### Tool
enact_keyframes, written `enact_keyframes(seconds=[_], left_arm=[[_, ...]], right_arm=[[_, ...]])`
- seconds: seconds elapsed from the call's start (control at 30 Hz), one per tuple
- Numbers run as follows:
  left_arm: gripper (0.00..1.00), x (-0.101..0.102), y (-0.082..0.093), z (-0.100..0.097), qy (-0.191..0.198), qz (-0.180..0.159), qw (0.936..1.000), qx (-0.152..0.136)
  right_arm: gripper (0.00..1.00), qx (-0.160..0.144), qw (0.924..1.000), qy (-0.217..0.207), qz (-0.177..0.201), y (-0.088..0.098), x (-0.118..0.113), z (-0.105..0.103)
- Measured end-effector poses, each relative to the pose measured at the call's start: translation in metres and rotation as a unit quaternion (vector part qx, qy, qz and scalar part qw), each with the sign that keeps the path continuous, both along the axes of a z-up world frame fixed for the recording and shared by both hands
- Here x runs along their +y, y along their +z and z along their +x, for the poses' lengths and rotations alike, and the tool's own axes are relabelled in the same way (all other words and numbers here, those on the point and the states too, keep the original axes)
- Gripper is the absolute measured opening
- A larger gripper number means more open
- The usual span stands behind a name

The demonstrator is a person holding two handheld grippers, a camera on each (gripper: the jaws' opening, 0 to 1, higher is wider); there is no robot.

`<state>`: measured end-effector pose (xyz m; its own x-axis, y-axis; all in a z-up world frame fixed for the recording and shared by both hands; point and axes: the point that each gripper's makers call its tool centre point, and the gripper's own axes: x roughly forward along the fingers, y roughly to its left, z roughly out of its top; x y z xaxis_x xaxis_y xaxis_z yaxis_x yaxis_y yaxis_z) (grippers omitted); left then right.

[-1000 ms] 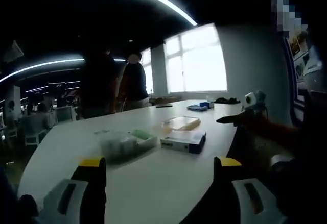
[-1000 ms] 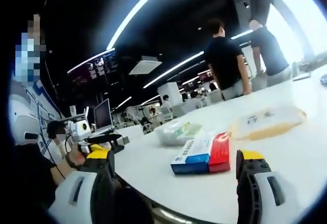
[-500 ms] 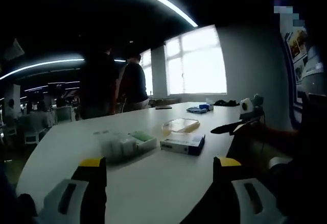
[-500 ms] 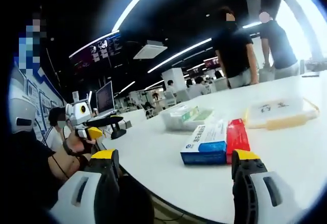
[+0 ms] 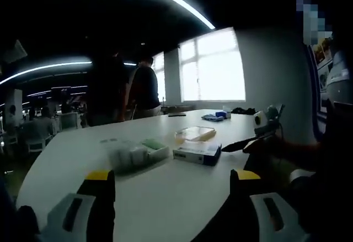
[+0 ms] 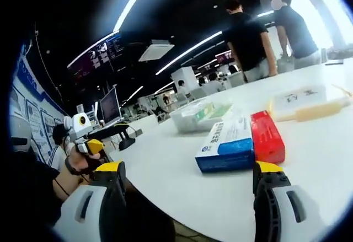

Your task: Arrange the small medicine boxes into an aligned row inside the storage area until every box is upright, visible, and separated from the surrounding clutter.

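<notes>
A blue, white and red medicine box [image 6: 240, 144] lies flat on the white table [image 6: 182, 181], just ahead of my right gripper [image 6: 187, 184], which is open and empty. The same box [image 5: 197, 152] lies mid-table in the left gripper view, beyond my open, empty left gripper [image 5: 172, 184]. Behind it sit a clear storage tray [image 5: 135, 152] holding small boxes with a green one, and a flat yellow-edged case [image 5: 194, 134]. The tray [image 6: 199, 115] and the case [image 6: 309, 102] lie past the box in the right gripper view. The right gripper [image 5: 259, 129] enters the left gripper view from the right.
Two people [image 6: 265, 38] stand at the table's far side. Bright windows [image 5: 212, 65] are behind the table. A blue item [image 5: 216, 115] lies at the far end. Desks with monitors [image 6: 110, 122] fill the room to the left in the right gripper view.
The right gripper's view has drawn closer to the medicine box, which now looks larger. In the left gripper view the right gripper has dropped lower and nearer the table edge.
</notes>
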<state>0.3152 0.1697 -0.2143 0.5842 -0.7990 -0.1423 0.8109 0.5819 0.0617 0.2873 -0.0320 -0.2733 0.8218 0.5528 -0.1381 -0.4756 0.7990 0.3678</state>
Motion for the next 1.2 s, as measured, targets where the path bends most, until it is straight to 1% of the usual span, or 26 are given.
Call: enact_keyframes(seconds=[0.1,0.27,0.37,0.53,0.6,0.63,0.7,0.73,0.87,1.07,1.13,1.2], left_arm=[[0.85,-0.002,0.0,-0.001,-0.003,-0.004,1.0,0.001],[0.85,-0.003,-0.001,-0.001,-0.004,0.0,1.0,0.002],[0.85,-0.004,-0.002,0.0,-0.004,0.0,1.0,0.003],[0.85,-0.004,-0.001,0.0,-0.004,0.003,1.0,0.002],[0.85,-0.004,-0.001,0.0,-0.004,0.003,1.0,0.002],[0.85,-0.004,0.0,0.0,-0.005,0.003,1.0,0.001],[0.85,-0.004,0.0,0.0,-0.003,0.004,1.0,0.001],[0.85,-0.003,0.0,0.0,-0.003,0.003,1.0,0.001],[0.85,-0.002,-0.001,0.0,-0.002,0.004,1.0,0.002],[0.85,0.001,-0.002,0.0,0.001,0.002,1.0,0.003],[0.85,0.0,-0.002,0.0,0.001,0.002,1.0,0.003],[0.85,0.0,-0.002,0.0,0.001,0.002,1.0,0.003]], right_arm=[[0.95,0.005,1.0,-0.007,0.003,-0.002,-0.003,0.005],[0.95,0.009,0.9999,-0.013,-0.001,-0.004,-0.004,0.011],[0.93,0.014,0.9998,-0.015,-0.006,-0.006,-0.002,0.015],[0.93,0.019,0.9989,-0.027,-0.033,-0.009,-0.002,0.023],[0.92,0.019,0.9978,-0.034,-0.053,-0.012,0.0,0.027],[0.92,0.018,0.9964,-0.042,-0.071,-0.014,0.0,0.031],[0.91,0.019,0.9943,-0.05,-0.092,-0.017,-0.001,0.035],[0.9,0.02,0.9937,-0.054,-0.096,-0.017,-0.001,0.037],[0.81,0.023,0.9931,-0.063,-0.097,-0.019,-0.004,0.045],[0.77,0.022,0.9924,-0.071,-0.098,-0.02,-0.007,0.05],[0.76,0.022,0.9914,-0.074,-0.106,-0.022,-0.008,0.052],[0.72,0.022,0.9903,-0.076,-0.114,-0.025,-0.009,0.054]])
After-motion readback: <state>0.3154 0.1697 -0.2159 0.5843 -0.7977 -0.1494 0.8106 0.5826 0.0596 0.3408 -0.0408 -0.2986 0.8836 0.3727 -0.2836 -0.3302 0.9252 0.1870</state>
